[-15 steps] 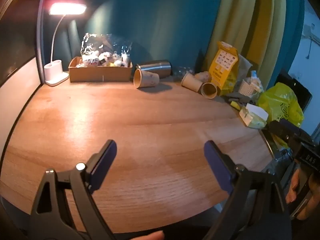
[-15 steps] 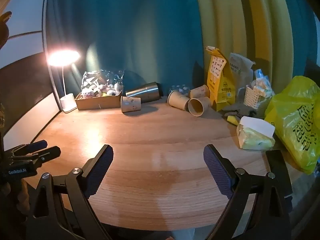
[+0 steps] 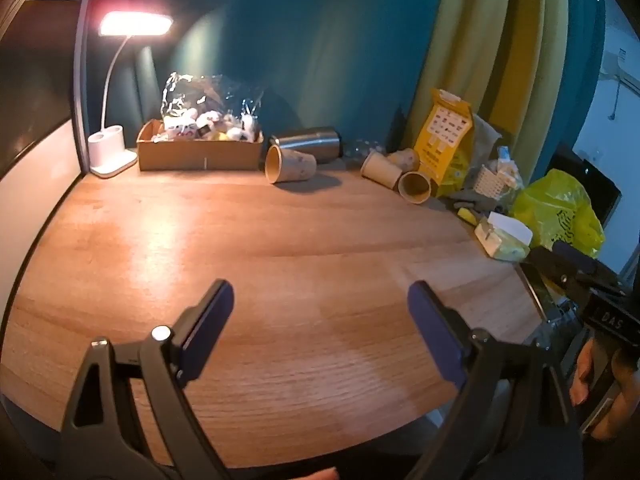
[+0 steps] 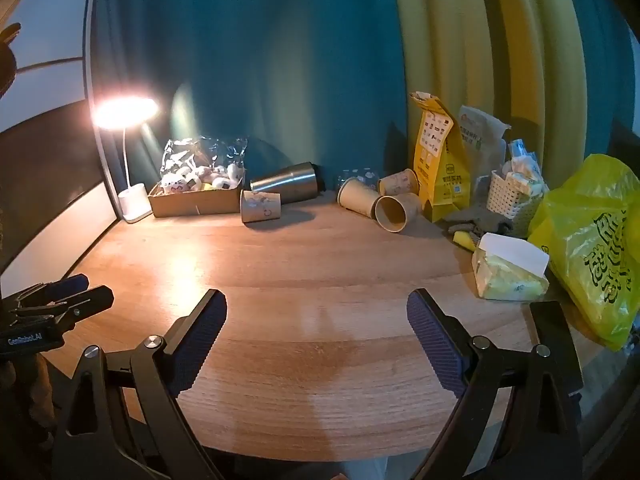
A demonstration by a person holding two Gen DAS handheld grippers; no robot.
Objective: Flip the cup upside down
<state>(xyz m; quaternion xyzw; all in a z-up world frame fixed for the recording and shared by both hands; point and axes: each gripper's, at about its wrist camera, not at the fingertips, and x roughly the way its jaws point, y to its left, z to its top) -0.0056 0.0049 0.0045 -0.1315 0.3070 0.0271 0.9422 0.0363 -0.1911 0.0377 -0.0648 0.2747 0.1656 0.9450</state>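
Several paper cups lie on their sides at the back of the wooden table (image 3: 280,248). One printed cup (image 3: 290,163) (image 4: 260,206) lies in front of a steel tumbler (image 3: 308,143) (image 4: 286,187). Three more cups (image 3: 414,187) (image 4: 396,212) lie in a cluster to the right. My left gripper (image 3: 320,312) is open and empty over the table's near edge, far from the cups. My right gripper (image 4: 316,320) is open and empty, also near the front edge. The left gripper also shows at the left edge of the right wrist view (image 4: 60,300).
A lit desk lamp (image 3: 116,152) and a cardboard box of small items (image 3: 200,148) stand at the back left. A yellow paper bag (image 4: 440,160), a white basket (image 4: 512,196), a tissue pack (image 4: 508,272) and a yellow plastic bag (image 4: 592,248) crowd the right side.
Both views have shifted only slightly; the grippers stay open and the cups have not moved.
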